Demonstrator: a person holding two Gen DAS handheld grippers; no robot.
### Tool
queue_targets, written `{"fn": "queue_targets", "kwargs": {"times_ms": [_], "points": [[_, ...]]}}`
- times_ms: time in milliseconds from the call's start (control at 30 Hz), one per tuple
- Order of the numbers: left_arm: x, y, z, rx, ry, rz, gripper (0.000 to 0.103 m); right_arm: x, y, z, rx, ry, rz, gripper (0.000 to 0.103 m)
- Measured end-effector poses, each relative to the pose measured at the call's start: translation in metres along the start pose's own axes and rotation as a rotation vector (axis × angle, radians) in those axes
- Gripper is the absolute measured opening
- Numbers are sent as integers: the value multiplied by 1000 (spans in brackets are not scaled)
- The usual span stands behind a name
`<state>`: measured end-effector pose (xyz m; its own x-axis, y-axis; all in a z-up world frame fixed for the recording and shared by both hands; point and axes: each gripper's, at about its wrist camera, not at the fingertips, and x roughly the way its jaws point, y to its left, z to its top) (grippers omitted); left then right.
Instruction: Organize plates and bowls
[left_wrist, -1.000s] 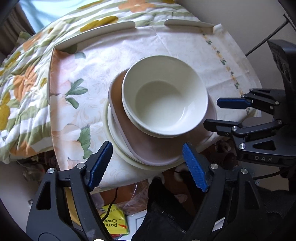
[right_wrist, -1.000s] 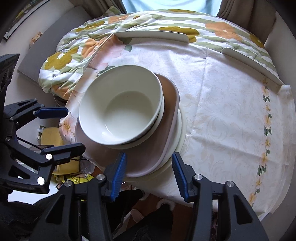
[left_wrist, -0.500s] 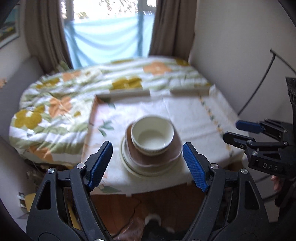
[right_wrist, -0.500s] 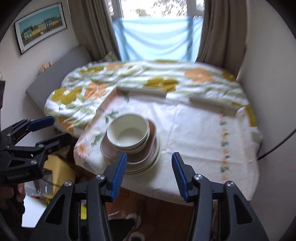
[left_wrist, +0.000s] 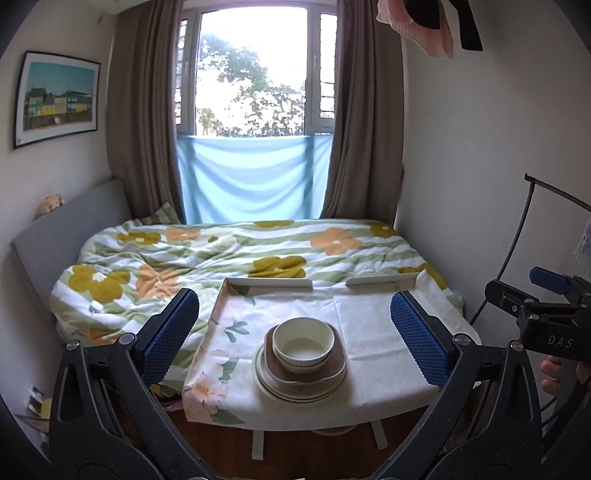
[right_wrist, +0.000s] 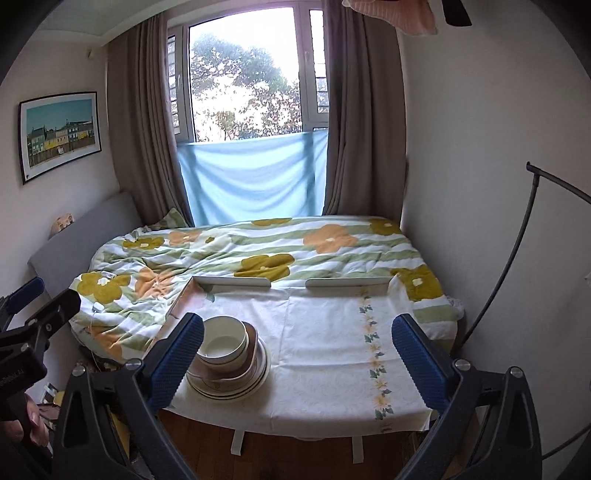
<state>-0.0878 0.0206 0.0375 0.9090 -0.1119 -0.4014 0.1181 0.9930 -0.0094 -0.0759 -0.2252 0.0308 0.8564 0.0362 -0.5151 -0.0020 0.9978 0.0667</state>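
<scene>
Daylight from a curtained window (left_wrist: 255, 74) fills a small bedroom, with a pale blue cloth (left_wrist: 251, 177) hung across the lower pane and a framed print of coloured houses (left_wrist: 57, 98) on the wall at 9 o'clock. Below the window lies a bed under a floral duvet (left_wrist: 221, 254), and against its foot stands a small table under a flowered tablecloth (left_wrist: 369, 325) with raised white rails along its far edge. On the cloth sits a stack of crockery: a cream bowl (left_wrist: 303, 342) nested on a squarish brown plate (left_wrist: 336, 363), on round white plates with dark rim lines (left_wrist: 295, 393). In the right wrist view the same stack sits at 8 o'clock, partly behind one blue pad. The left gripper (left_wrist: 295, 341) is spread wide, its blue-padded tongs framing the stack well apart from it and touching nothing. The right gripper (right_wrist: 297, 356) is likewise spread wide and empty, held back from the table edge. Wooden floor (right_wrist: 295, 454) shows beneath the table.
</scene>
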Motion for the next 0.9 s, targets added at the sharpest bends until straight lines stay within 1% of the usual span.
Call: {"fn": "queue_targets", "kwargs": {"times_ms": [267, 900], "points": [[-2, -15, 0, 30, 1, 6, 103, -16, -2, -1, -7, -28, -24, 101], [4, -25, 2, 68, -6, 2, 103, -11, -7, 2, 6, -28, -34, 101]]}}
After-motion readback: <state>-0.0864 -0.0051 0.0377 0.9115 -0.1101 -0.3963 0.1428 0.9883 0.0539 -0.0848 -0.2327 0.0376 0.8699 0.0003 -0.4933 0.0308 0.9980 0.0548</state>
